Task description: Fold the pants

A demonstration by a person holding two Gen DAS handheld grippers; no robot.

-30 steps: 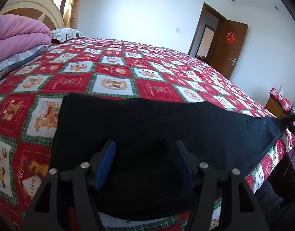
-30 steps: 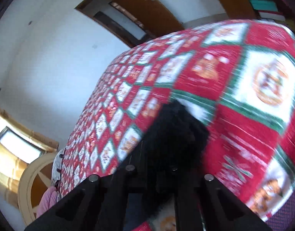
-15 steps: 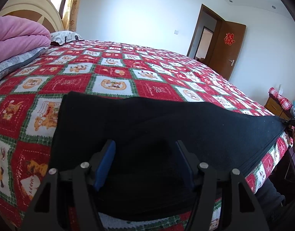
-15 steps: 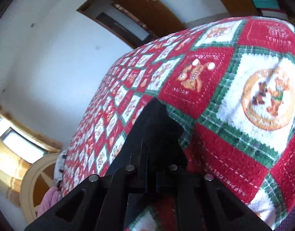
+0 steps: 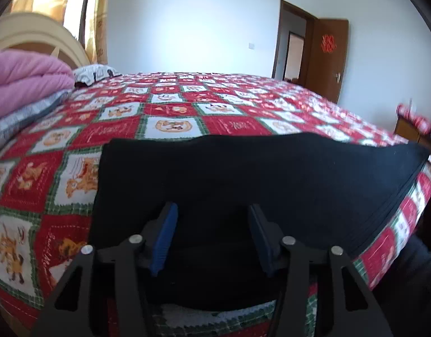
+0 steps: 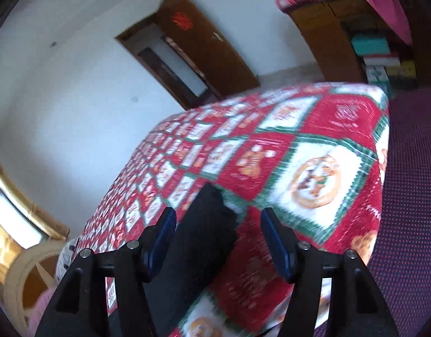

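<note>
Over on the left, the left claw (image 5: 211, 236) is held spread wide above the waist end of the black pants (image 5: 243, 174), which are laid flat along the near edge of the bed (image 5: 173, 106). On the right, the right claw (image 6: 218, 238) is spread too, the leg end lying loose between its fingers. With nothing gripped, the cloth could be dragged off the edge or bunched if a fold is started carelessly.

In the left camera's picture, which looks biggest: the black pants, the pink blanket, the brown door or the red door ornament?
As they appear there:
1. Black pants, nearest the camera
2. Pink blanket
3. Brown door, far away, so true size is unsure
4. Red ornament
</note>
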